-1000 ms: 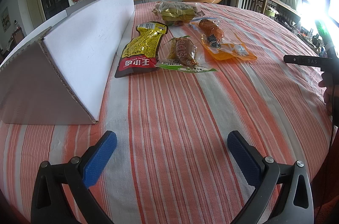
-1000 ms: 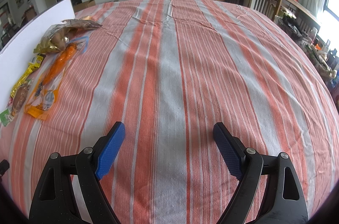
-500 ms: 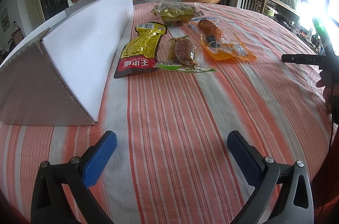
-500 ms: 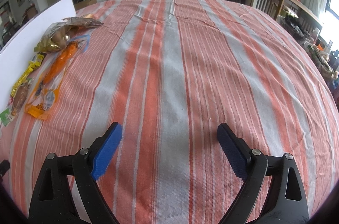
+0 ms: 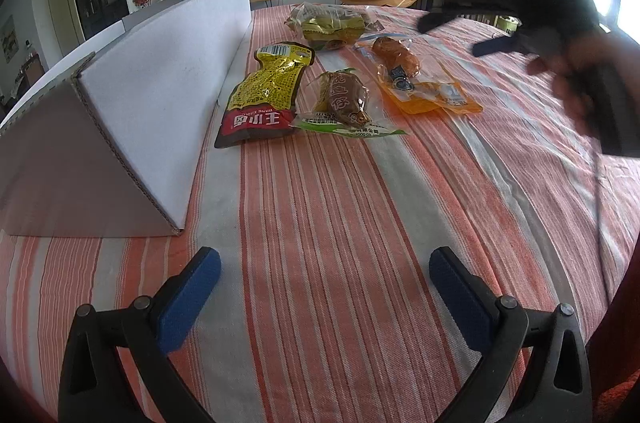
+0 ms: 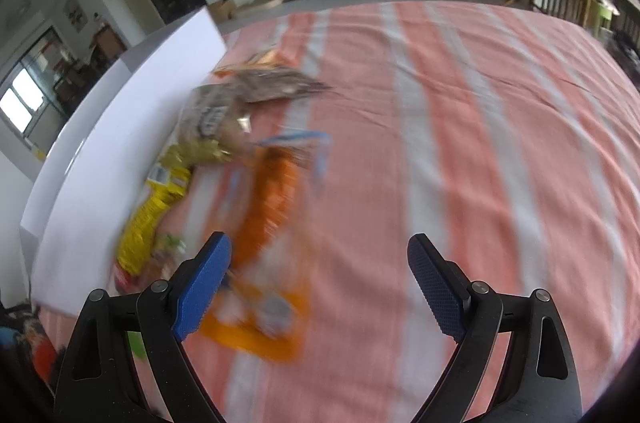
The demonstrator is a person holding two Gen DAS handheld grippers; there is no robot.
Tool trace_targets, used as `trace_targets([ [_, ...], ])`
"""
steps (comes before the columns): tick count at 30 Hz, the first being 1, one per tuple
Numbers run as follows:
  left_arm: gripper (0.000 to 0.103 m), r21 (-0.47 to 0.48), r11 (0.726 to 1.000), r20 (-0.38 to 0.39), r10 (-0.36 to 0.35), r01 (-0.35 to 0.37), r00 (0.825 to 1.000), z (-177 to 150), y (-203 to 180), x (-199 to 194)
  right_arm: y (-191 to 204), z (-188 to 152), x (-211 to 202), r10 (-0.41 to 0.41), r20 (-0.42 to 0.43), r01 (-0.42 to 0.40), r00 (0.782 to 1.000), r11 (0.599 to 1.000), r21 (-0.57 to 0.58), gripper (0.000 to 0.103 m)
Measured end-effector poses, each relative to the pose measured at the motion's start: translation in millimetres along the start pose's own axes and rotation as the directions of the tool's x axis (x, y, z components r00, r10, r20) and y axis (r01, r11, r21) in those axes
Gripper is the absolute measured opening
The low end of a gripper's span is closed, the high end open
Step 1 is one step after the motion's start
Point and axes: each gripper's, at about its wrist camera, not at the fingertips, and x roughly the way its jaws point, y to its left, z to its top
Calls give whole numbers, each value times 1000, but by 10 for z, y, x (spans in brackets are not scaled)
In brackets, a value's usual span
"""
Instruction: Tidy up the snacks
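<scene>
Several snack packs lie on the striped cloth beside a white cardboard box (image 5: 160, 95): a yellow-and-red pouch (image 5: 264, 95), a brown snack in a green-edged clear wrap (image 5: 346, 101), an orange sausage pack (image 5: 416, 79) and a clear bag of golden pieces (image 5: 332, 25). My left gripper (image 5: 324, 287) hovers open over bare cloth, well short of them. Blurred by motion, my right gripper (image 5: 452, 37) hangs open above the orange pack's right side, a hand (image 5: 580, 83) behind it. In the right wrist view that gripper (image 6: 320, 263) is empty, with the orange pack (image 6: 272, 199) just ahead of its left finger.
The box (image 6: 120, 127) walls off the left side of the snacks. Striped orange and white tablecloth (image 6: 480, 143) stretches to the right. Beyond the table are a chair, a TV stand and plants.
The right gripper has swung left towards the snacks and now shows large in the left wrist view, above the orange pack. Its jaws stand slightly wider. The left gripper has not moved.
</scene>
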Motion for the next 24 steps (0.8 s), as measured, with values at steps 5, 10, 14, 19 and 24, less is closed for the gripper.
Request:
trace_targets([
  [5, 103, 0, 1000, 0, 0, 0, 1000, -8, -1, -4, 346, 84, 371, -83, -14, 82, 996, 995, -58, 92],
  [10, 103, 5, 1000, 0, -5, 5, 1000, 18, -8, 6, 399, -69, 523, -142, -11, 139, 990, 981, -133, 92],
  [14, 103, 8, 1000, 0, -7, 7, 1000, 37, -9, 27, 274, -154, 451, -145, 11, 145, 989, 972, -183, 92],
  [19, 103, 8, 1000, 1, -7, 7, 1000, 39, -6, 35, -232, -146, 311, -199, 42, 203, 979, 971, -129, 92],
  [24, 103, 8, 1000, 1, -8, 8, 1000, 36, -7, 33, -649, -157, 169, -192, 42, 195, 981, 977, -88, 92],
])
